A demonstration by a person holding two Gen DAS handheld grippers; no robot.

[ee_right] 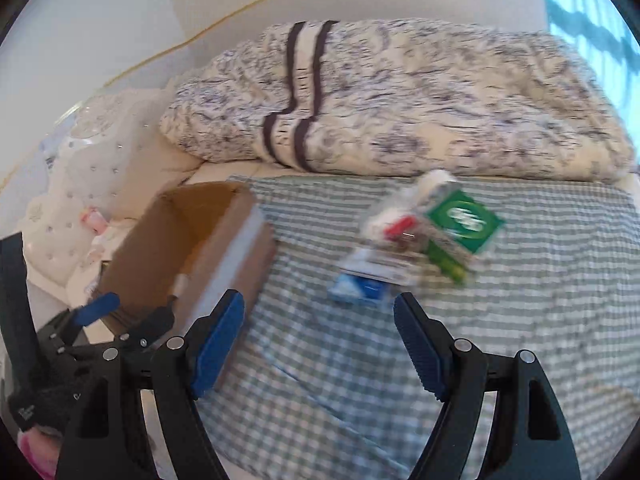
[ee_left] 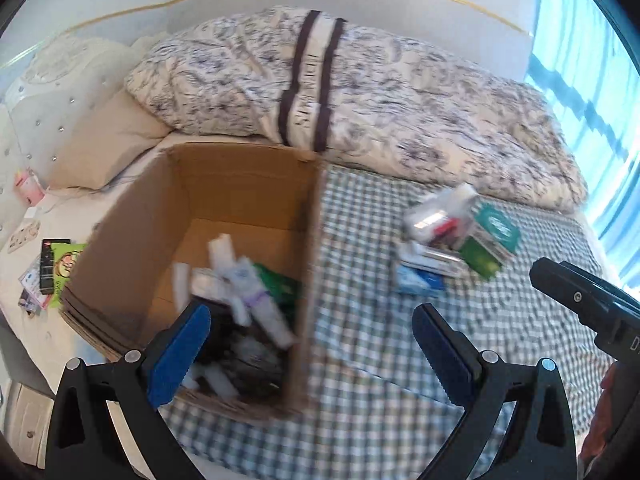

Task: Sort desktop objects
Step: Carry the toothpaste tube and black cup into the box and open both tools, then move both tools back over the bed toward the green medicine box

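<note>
Both jaws spread wide, nothing gripped: left gripper (ee_left: 312,344) over the cardboard box (ee_left: 240,184), right gripper (ee_right: 320,332) above the checked cloth (ee_right: 520,320).

One box stands open-topped beside one blurred pile of packets (ee_right: 420,236); a green carton (ee_right: 464,220) tilts on top. Behind, one folded quilt (ee_left: 360,92).

We note a rumpled floral duvet (ee_left: 380,96) with a dark striped band across the far side of the bed. A green checked cloth (ee_right: 520,320) covers the near mattress. A beige pillow (ee_left: 108,144) lies far left against a studded white headboard (ee_left: 36,120). A window (ee_left: 592,80) stands at right.
</note>
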